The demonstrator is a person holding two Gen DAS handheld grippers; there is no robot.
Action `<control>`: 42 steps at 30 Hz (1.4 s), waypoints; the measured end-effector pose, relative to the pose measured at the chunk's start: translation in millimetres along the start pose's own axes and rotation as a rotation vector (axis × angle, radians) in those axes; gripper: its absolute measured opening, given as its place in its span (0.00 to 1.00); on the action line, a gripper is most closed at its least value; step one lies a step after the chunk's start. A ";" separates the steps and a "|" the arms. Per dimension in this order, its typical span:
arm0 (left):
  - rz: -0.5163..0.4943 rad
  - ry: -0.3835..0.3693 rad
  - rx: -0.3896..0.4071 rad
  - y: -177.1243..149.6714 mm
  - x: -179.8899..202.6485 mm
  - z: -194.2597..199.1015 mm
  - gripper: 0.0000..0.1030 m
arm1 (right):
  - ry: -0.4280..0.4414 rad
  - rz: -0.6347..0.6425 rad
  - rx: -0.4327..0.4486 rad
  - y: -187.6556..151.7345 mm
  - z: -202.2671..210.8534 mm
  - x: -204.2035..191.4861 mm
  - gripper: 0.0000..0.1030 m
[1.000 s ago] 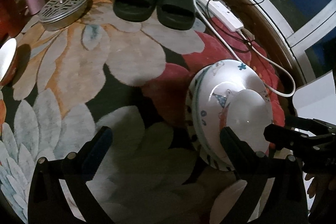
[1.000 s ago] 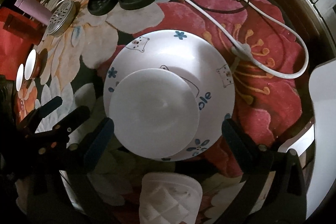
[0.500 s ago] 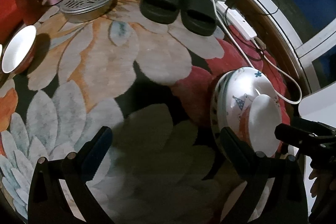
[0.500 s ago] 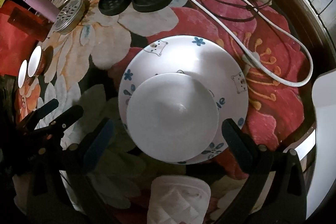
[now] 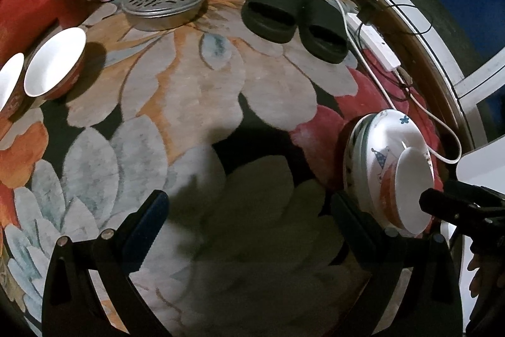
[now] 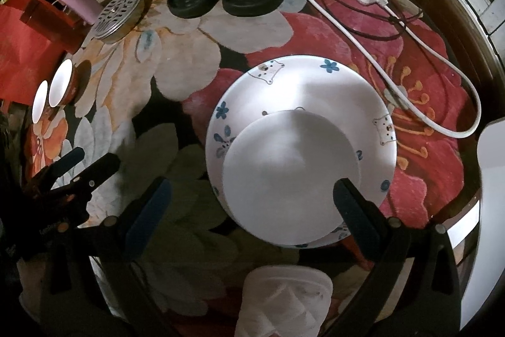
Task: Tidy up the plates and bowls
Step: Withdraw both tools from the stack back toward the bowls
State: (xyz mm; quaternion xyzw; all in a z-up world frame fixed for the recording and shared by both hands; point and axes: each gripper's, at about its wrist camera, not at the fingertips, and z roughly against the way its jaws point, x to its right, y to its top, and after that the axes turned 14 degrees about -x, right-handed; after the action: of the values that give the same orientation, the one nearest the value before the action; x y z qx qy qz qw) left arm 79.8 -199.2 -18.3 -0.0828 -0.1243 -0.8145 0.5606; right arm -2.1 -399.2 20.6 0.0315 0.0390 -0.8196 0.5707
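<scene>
Floral rug (image 6: 176, 62) carries stacked patterned plates (image 6: 315, 90) at centre, a white bowl (image 6: 290, 179) on top. Right gripper (image 6: 249, 204) splayed, empty. Left gripper (image 5: 249, 217) likewise; two red bowls (image 5: 53, 65) at ten o'clock.

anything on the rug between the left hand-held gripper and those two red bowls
Nothing visible. The open left hand-held gripper faces bare floral rug all the way to the two red bowls; the metal perforated lid and black slippers lie farther back, off that path.

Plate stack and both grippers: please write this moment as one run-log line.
left gripper: open, empty | right gripper: open, over plain bowl | bowl on patterned plates | two red bowls apart on rug
</scene>
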 end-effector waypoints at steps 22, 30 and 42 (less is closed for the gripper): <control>0.079 0.021 0.011 -14.6 -55.4 13.5 0.99 | -0.002 0.068 -0.006 0.7 -9.1 -42.4 1.00; 0.120 0.029 0.015 -20.7 -79.4 19.4 0.99 | -0.002 0.105 -0.006 1.1 -11.0 -63.6 1.00; 0.176 0.029 0.019 -25.5 -110.7 27.4 0.99 | -0.011 0.203 -0.030 6.5 -13.6 -108.0 1.00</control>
State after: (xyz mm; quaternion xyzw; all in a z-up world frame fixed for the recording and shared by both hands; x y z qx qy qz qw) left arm 95.5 -83.6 -25.2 -0.0761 -0.1162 -0.7618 0.6327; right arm 41.6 -299.4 17.3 0.0223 0.0449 -0.7570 0.6515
